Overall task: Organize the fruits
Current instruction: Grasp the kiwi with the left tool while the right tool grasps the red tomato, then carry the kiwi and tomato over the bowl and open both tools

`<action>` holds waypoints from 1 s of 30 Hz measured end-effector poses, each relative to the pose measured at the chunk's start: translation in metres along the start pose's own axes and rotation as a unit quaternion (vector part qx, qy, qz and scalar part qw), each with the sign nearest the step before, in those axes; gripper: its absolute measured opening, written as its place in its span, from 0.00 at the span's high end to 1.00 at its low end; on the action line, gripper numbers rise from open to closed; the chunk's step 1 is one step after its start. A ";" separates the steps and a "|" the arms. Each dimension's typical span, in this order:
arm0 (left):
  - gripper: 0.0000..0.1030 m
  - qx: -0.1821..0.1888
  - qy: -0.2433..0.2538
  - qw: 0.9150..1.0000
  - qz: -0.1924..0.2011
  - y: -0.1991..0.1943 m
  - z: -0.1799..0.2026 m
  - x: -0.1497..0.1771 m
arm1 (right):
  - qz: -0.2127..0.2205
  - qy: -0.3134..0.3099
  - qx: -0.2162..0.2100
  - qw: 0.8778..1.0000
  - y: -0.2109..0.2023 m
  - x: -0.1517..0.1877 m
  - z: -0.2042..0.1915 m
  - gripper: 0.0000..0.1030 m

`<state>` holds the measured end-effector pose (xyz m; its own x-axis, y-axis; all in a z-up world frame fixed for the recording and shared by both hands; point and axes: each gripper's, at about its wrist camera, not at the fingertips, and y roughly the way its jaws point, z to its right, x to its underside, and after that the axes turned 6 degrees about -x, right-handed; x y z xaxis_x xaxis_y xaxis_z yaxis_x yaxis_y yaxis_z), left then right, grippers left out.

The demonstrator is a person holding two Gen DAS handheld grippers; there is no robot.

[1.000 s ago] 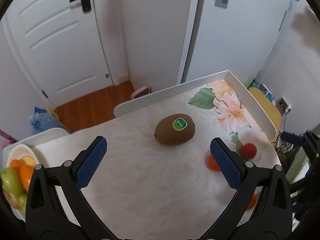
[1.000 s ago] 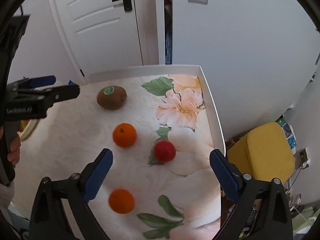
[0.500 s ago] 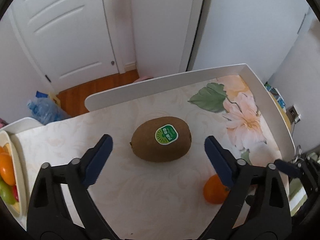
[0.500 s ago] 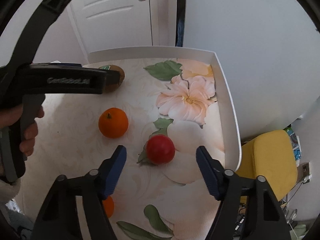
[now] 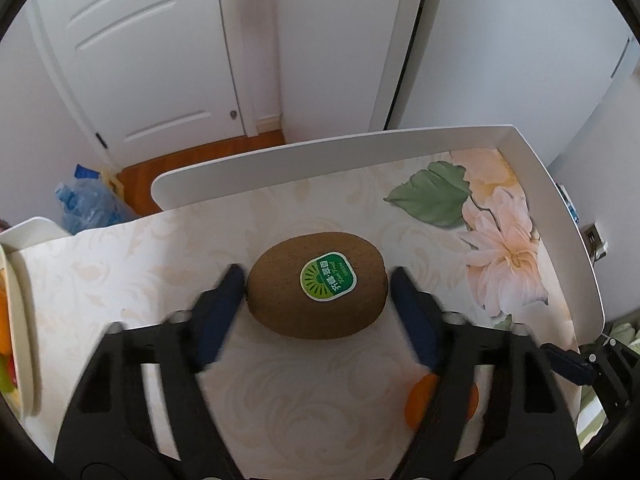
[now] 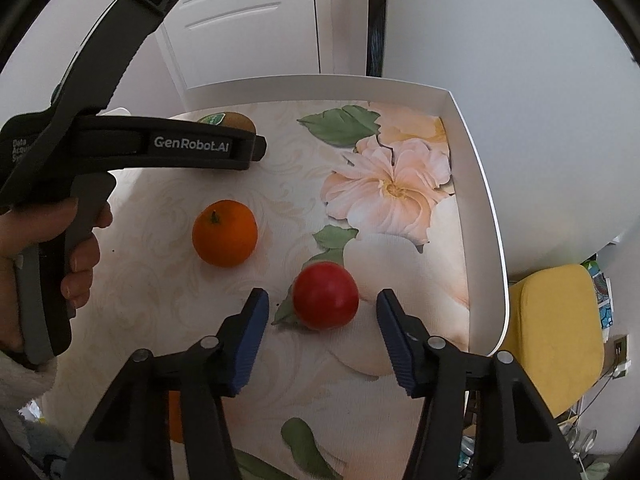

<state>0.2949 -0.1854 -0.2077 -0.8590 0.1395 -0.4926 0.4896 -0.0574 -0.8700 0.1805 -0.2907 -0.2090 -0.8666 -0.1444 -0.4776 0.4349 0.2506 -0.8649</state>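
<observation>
Two grippers work over the floral table. Left gripper brackets the kiwi at the view's centre, its blurred blue pads beside the fruit's ends; whether they touch it cannot be told. Right gripper is spread wide around the red fruit, pads apart from it. At that fruit's 10 o'clock lies an orange. At the left view's 9 o'clock a fruit plate edges in.

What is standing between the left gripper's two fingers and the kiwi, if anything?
Nothing visible. The kiwi lies on the table directly between the blue fingers of the left gripper, one to each side. Motion blur hides whether they touch its skin.
</observation>
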 end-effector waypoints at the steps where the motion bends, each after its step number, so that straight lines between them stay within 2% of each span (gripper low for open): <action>1: 0.29 0.000 0.001 1.000 0.000 0.000 0.000 0.000 | 0.000 0.000 -0.001 1.000 0.001 0.000 0.000 0.50; 9: 0.32 0.000 0.012 1.000 -0.002 -0.003 -0.001 0.002 | 0.002 -0.002 0.000 1.000 0.004 -0.002 0.003 0.60; 10: 0.32 0.000 0.012 1.000 -0.003 -0.003 -0.002 0.002 | 0.002 -0.002 0.001 1.000 0.004 -0.002 0.004 0.64; 15: 0.32 0.001 0.017 1.000 0.001 -0.008 -0.004 0.006 | 0.002 -0.001 0.001 1.000 0.005 -0.003 0.004 0.66; 17: 0.32 0.001 0.021 1.000 0.002 -0.010 -0.003 0.008 | 0.002 -0.004 0.000 1.000 0.003 -0.002 0.003 0.71; 30: 0.33 0.002 0.003 1.000 0.024 -0.052 -0.014 0.011 | 0.016 -0.018 0.000 1.000 -0.016 -0.010 -0.009 0.72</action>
<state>0.2616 -0.1672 -0.1674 -0.8336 0.1419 -0.5338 0.5298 -0.0683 -0.8454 0.1805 -0.2845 -0.1889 -0.8426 -0.1713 -0.5105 0.4622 0.2564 -0.8489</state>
